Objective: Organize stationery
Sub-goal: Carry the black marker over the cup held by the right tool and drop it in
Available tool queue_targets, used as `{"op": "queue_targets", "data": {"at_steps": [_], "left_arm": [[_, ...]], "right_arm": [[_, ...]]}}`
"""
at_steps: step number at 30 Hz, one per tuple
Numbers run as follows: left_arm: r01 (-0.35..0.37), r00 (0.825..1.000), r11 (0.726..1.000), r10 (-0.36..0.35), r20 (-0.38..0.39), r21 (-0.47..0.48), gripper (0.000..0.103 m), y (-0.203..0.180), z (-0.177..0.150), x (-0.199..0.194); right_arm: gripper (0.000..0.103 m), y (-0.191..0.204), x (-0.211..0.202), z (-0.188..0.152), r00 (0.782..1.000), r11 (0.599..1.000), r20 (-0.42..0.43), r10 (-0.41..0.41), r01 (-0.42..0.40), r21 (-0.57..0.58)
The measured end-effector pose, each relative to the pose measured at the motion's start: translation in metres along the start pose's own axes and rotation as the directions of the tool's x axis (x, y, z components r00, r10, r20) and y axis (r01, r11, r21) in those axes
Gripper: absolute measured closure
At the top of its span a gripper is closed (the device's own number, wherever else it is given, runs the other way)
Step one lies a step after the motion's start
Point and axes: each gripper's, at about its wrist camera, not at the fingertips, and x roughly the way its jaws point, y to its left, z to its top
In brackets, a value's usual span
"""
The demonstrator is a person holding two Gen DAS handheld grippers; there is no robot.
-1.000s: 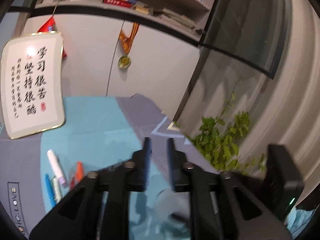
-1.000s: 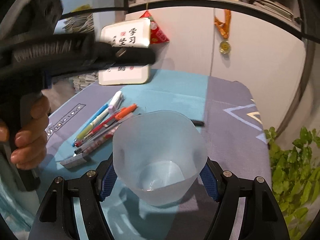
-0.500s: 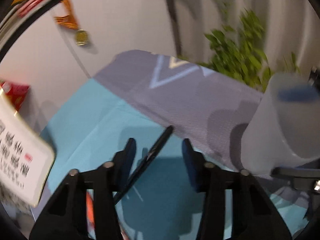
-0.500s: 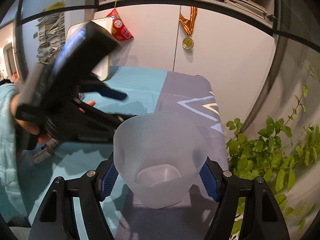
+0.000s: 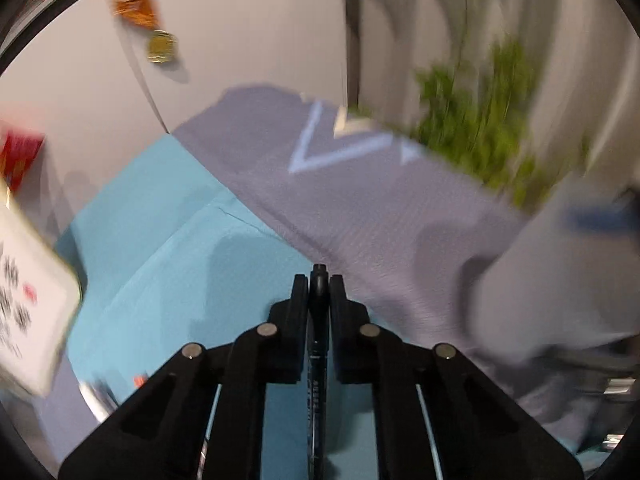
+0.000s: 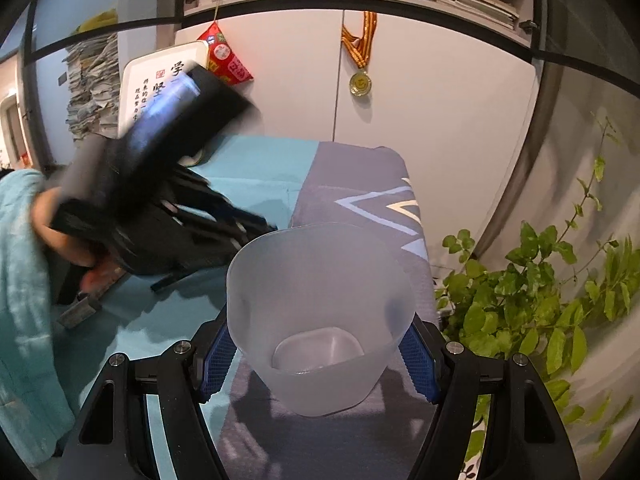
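The left hand-held gripper (image 5: 319, 292) is clamped on 1 slim black pen (image 5: 318, 344), its 2 matte black fingers pressed flat against the barrel so that only the rounded tip pokes out past them. Half a second ago the same pen lay slanted and loose between parted fingers; now it runs straight along them, held above the table (image 5: 384, 220).

The right hand-held gripper (image 6: 318, 354) grips 1 frosted, translucent plastic cup (image 6: 320, 312), wide at the rim and tapering to a small rounded-square base; its 2 blue ribbed pads (image 6: 418, 364) press the cup's sides. That grip is unchanged over the last second. The cup sits over the grey part of the cloth, near the table's right edge, and whether its base touches the cloth cannot be told. In the left wrist view it appears as a pale blurred shape (image 5: 560, 280) at the right.

The table is covered by a woven cloth in 2 colours, smooth teal and textured grey with white triangle outlines. The right wrist view shows the left hand-held gripper (image 6: 256, 228) as a blurred black mass just left of the cup rim, closer to it than half a second ago.

1 gold medal (image 6: 361, 82) on a striped ribbon hangs on the white cabinet, 1 white calligraphy board (image 6: 160, 80) leans behind, and 1 leafy green plant (image 6: 540, 280) stands off the table's right side.
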Motion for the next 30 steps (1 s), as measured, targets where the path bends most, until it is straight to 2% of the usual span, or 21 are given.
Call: {"op": "queue_targets", "data": {"at_steps": [2,4,8,11,16,23,30], "left_arm": [[0.056,0.995,0.996,-0.05,0.084,-0.068,0.095,0.006,-0.007,-0.032],[0.073,0.983,0.991,-0.053,0.175,-0.108,0.095,0.006,-0.012,-0.064],[0.097,0.935,0.981,-0.033,0.354,-0.166,0.095,0.003,-0.023,-0.121],[0.114,0.903,0.973,-0.019,0.429,-0.198,0.095,0.003,-0.029,-0.147],[0.105,0.878,0.971,0.01,0.479,-0.213,0.095,-0.004,-0.04,-0.173],[0.098,0.855,0.968,0.036,0.517,-0.229,0.095,-0.011,-0.049,-0.199],[0.125,0.841,0.963,0.025,0.54,-0.238,0.095,-0.012,-0.05,-0.201]], "right_arm": [[0.029,0.003,0.001,0.0,1.0,1.0,-0.001,0.009,-0.009,-0.003],[0.029,0.005,0.001,0.001,1.0,1.0,0.0,0.02,-0.02,-0.005],[0.029,0.018,0.001,0.002,0.999,0.998,-0.001,0.053,-0.053,-0.02],[0.029,0.028,0.001,0.001,0.997,0.996,-0.006,0.079,-0.079,-0.035],[0.029,0.038,0.006,0.001,0.996,0.995,-0.022,0.084,-0.085,-0.045],[0.029,0.048,0.007,0.003,0.992,0.991,-0.022,0.126,-0.126,-0.04],[0.029,0.056,0.01,0.004,0.986,0.985,-0.023,0.166,-0.166,-0.038]]}}
